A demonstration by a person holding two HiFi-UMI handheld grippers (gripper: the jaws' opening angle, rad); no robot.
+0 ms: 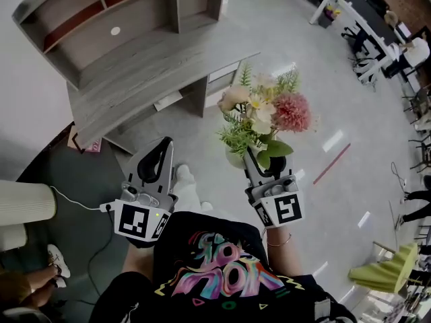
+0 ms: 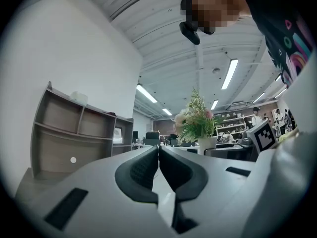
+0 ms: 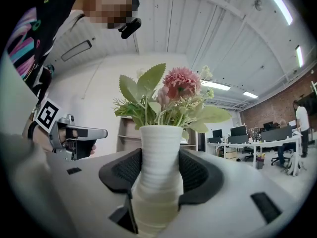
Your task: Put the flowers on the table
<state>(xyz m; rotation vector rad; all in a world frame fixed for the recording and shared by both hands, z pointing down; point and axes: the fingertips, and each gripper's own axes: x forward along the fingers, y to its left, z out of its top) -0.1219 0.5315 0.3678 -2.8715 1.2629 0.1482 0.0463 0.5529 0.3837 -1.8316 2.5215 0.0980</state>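
Head view: steeply down past a black T-shirt with a colourful print (image 1: 222, 274) onto a pale glossy floor (image 1: 323, 79). Ahead and to the left, a grey wood-grain desk unit with open shelves (image 1: 128, 19) above its bare worktop (image 1: 148, 73).

On the right, the right hand-held gripper (image 1: 254, 160), level and clenched on a white ribbed vase (image 1: 234, 158) of flowers (image 1: 266, 110): pink, cream and white blooms among fern and broad green leaves. Vase upright in the air above the floor, to the right of the worktop and well apart from it, not yet set down.

Right gripper view: black pads (image 3: 126, 170) pressed against the narrow waist of the vase, one on each side, with the bouquet rising above them.

On the left, the left hand-held gripper (image 1: 163, 148), level, beside the right one and aimed toward the desk unit. Left gripper view: jaws clenched together, pads (image 2: 141, 170) meeting along a thin seam, nothing between them; shelves off to the left, bouquet off to the right.

Further away on the floor, a thin red strip (image 1: 331, 163), a lime-green chair (image 1: 387, 271) at lower right, and rows of office desks (image 1: 357, 12) at upper right.
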